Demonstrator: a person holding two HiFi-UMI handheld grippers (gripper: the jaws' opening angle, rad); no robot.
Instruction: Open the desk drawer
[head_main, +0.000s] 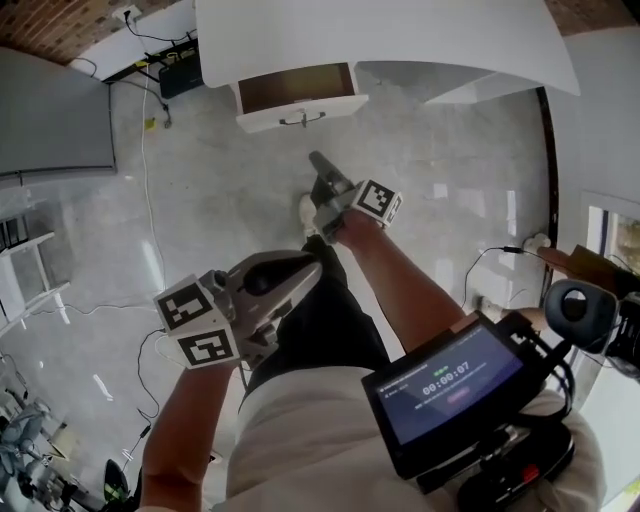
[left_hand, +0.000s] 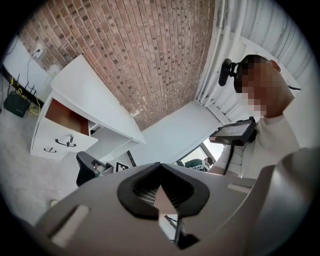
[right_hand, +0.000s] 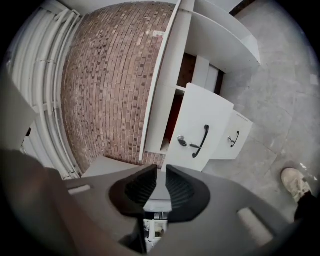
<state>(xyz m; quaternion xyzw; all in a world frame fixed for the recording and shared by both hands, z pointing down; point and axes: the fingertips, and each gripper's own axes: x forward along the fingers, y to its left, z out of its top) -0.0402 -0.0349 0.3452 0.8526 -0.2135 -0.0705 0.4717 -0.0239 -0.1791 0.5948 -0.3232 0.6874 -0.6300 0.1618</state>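
Drawer (head_main: 302, 110) under desk (head_main: 380, 35), right gripper (head_main: 319, 162) ahead of left gripper (head_main: 308, 268)

The room reads as a sparsely furnished office or studio. A bare red brick wall (left_hand: 150, 60) runs behind a plain white bench (head_main: 420, 40) fitted with handled drawers (right_hand: 210, 132), the kind of furniture used for desk work. The floor (head_main: 220, 210) is polished grey concrete, with loose cables (head_main: 148, 190) trailing across it. A black router-like box (head_main: 180, 72) lies by the wall near a socket (head_main: 127, 14). White shelving (head_main: 28, 270) stands at one side, and daylight comes through a window (head_main: 612, 232).
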